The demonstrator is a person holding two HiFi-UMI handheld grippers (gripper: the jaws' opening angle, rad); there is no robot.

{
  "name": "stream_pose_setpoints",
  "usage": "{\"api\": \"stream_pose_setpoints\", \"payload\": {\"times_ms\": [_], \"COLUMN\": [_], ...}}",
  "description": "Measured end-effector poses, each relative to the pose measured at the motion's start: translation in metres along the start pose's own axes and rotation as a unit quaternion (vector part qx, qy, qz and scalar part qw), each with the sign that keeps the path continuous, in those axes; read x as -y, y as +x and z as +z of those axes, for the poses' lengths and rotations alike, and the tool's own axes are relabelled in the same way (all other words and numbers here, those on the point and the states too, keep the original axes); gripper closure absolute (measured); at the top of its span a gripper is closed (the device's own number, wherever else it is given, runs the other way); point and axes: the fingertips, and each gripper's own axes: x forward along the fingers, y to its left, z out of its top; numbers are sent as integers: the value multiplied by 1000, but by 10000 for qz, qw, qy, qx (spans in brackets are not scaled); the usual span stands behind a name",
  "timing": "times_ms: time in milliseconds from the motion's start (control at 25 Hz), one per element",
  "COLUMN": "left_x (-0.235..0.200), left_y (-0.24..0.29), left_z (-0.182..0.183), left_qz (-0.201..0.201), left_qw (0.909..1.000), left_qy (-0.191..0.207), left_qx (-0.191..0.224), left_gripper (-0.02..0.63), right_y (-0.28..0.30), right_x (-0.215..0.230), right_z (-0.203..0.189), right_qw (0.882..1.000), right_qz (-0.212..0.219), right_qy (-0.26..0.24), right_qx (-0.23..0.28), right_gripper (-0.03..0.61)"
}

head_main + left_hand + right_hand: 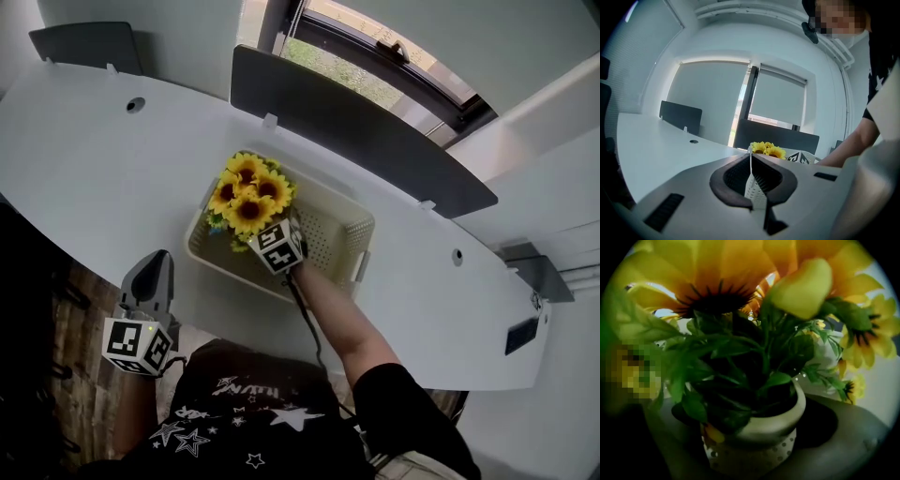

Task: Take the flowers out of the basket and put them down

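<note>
so the flowers haven't left the basket yet; it's a bunch of yellow sunflowers in a small cream pot with little dots round the lower part, sitting at the left end of the basket, which is on the white desk just in front of the dark divider panel; the right gripper is reaching down into the basket right up against the bunch, marker cube facing up; in the right gripper view the pot is smack between its fingers, which are spread wide, and there's a dark gap between the pot and the finger on the right side, so it's not squeezing anything; green leaves and big petals fill most of that view; the left gripper is off by the near edge of the desk, well away from the basket, pointing roughly level; its fingers are pressed together with nothing in them; the left gripper view shows the sunflowers poking up beyond the tips, across the desk
</note>
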Motion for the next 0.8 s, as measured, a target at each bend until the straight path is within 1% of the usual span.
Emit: {"api": "stream_pose_setpoints", "payload": {"times_ms": [200,360,400,480,800], "left_x": [1,-1,0,3,-5], "left_y": [5,17,20,23,25], "left_z": [-5,-5,-5,-6,-3], "left_qz": [-48,-112,-122,-140,-95], "left_qw": [10000,9998,9998,9998,9998], "left_qy": [10,115,120,118,160], "left_qx": [-26,-85,-90,-96,-86], "left_gripper": [597,597,597,597,597], "right_y": [5,10,10,9,2], "right_x": [-1,1,3,4,5], "right_z": [3,6,6,5,8], "right_qw": [10000,10000,10000,9999,9999], "right_qz": [55,-34,-66,-104,-113], "right_qy": [39,13,5,-2,-32], "right_qx": [36,-43,-56,-70,-79], "right_gripper": [37,40,52,52,55]}}
